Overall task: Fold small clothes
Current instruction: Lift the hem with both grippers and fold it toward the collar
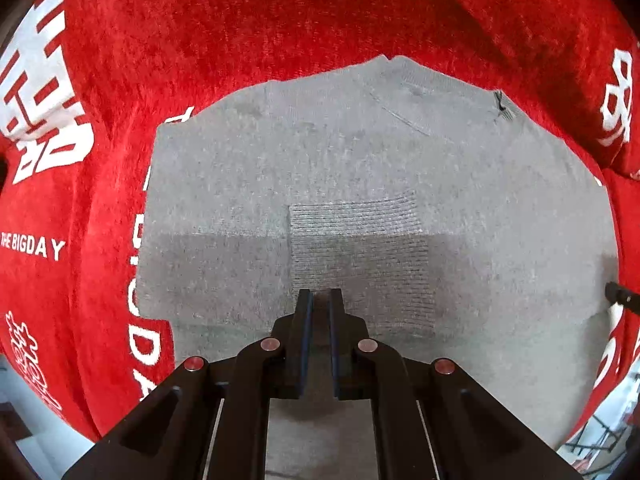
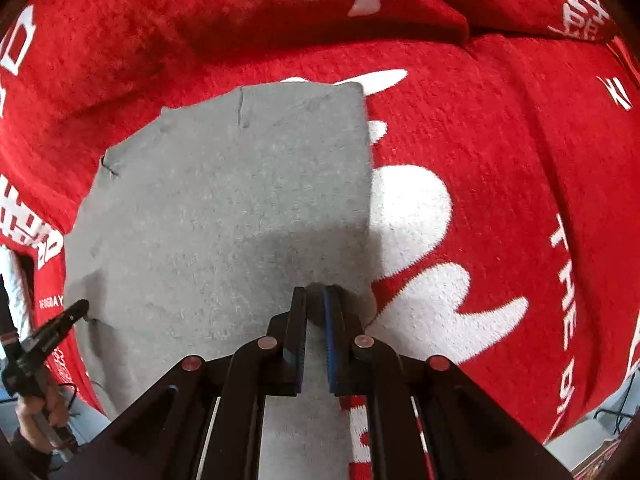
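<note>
A grey knitted garment (image 1: 360, 168) lies flat on a red cloth. It has a ribbed square patch (image 1: 356, 248) near its middle. My left gripper (image 1: 320, 300) is over the garment's near part, its jaws nearly closed with a narrow gap; grey fabric shows in the gap, but a grip is unclear. In the right wrist view the same garment (image 2: 224, 200) fills the left half. My right gripper (image 2: 316, 300) is at the garment's right edge, and grey fabric bunches up between its nearly closed jaws. The left gripper's tip (image 2: 76, 310) touches the garment's left edge there.
The red plush cloth (image 2: 500, 160) with white characters and the words "THE BIGDAY" covers the surface all around the garment. A fold of it rises at the back (image 2: 320, 12). The right gripper's tip (image 1: 620, 294) shows at the left view's right edge.
</note>
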A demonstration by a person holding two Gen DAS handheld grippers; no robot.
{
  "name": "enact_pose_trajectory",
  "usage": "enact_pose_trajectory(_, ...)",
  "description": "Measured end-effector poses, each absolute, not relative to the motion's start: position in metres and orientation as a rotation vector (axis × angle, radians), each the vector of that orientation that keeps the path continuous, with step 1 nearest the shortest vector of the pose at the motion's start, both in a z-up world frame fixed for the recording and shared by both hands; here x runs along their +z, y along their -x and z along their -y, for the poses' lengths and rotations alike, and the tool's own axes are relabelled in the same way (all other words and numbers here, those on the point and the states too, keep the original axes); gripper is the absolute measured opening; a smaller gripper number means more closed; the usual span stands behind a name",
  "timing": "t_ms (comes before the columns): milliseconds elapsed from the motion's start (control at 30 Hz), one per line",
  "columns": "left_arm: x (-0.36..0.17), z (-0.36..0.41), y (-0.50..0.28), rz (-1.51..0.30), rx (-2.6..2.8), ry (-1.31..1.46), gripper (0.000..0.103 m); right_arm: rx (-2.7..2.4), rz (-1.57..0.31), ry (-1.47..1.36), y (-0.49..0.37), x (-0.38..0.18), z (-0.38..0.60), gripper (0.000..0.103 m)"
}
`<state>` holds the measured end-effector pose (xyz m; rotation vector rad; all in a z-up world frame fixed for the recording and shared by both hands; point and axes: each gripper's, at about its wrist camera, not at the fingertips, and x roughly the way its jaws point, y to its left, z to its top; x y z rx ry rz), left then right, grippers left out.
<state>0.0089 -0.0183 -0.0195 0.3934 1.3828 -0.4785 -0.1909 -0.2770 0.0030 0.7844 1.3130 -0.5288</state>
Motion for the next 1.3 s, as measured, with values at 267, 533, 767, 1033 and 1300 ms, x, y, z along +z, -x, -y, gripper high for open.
enact_pose_trajectory(267,-0.008,0.025,-0.001,-1.387,-0.462,-0.403,0.008,-0.529,-1.333,-0.798,0.191,0.019,0.269,0.010)
enact_pose_trajectory(533,0.002,0.026,0.016,-1.410,-0.455,-0.414,0.008,-0.488,-1.357,-0.820,0.183,0.021,0.249,0.010)
enact_pose_trajectory(767,0.015,0.020,0.023,-1.383,-0.418,-0.405,0.103,-0.441,-1.393,-0.818,0.177,0.017,0.239,0.010)
enact_pose_trajectory(1033,0.019,0.024,0.034,-1.392,-0.383,-0.453,0.103,-0.422,-1.405,-0.837,0.186,0.016,0.239,0.046)
enact_pose_trajectory(1300,0.014,0.022,0.042,-1.424,-0.336,-0.462,0.103,-0.375,-1.338,-0.795,0.197,0.032,0.243,0.082)
